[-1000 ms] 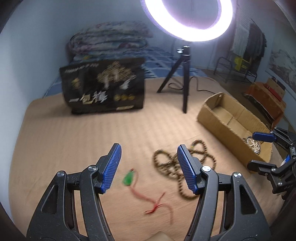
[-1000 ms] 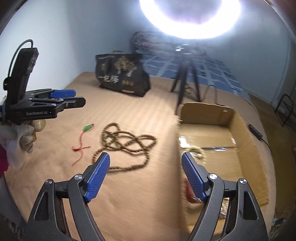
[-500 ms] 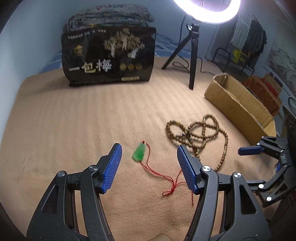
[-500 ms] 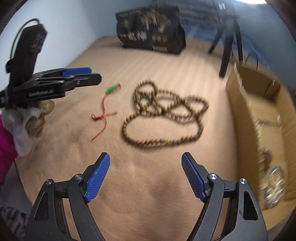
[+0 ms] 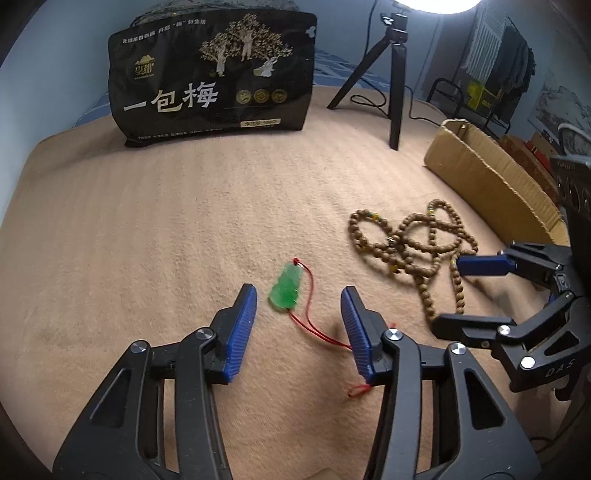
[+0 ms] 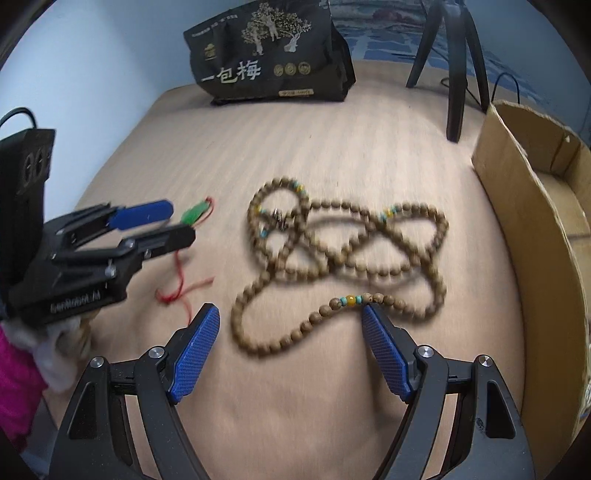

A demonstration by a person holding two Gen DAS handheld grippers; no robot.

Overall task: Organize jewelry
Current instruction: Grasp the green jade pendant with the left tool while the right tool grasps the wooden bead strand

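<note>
Evidently lining up separate pickups, the spread left claw (image 5: 297,308) brackets the green pendant (image 5: 285,291) while the spread right claw (image 6: 290,332) straddles the bead necklace (image 6: 343,254).

A bright lamp (image 5: 436,4) at the top edge of the left wrist view blows out to white glare and casts soft shadows toward the camera. In the right wrist view the wooden bead necklace (image 6: 343,254) is smeared by motion blur. Fisheye bending curves both views, with dark vignetted corners.
</note>
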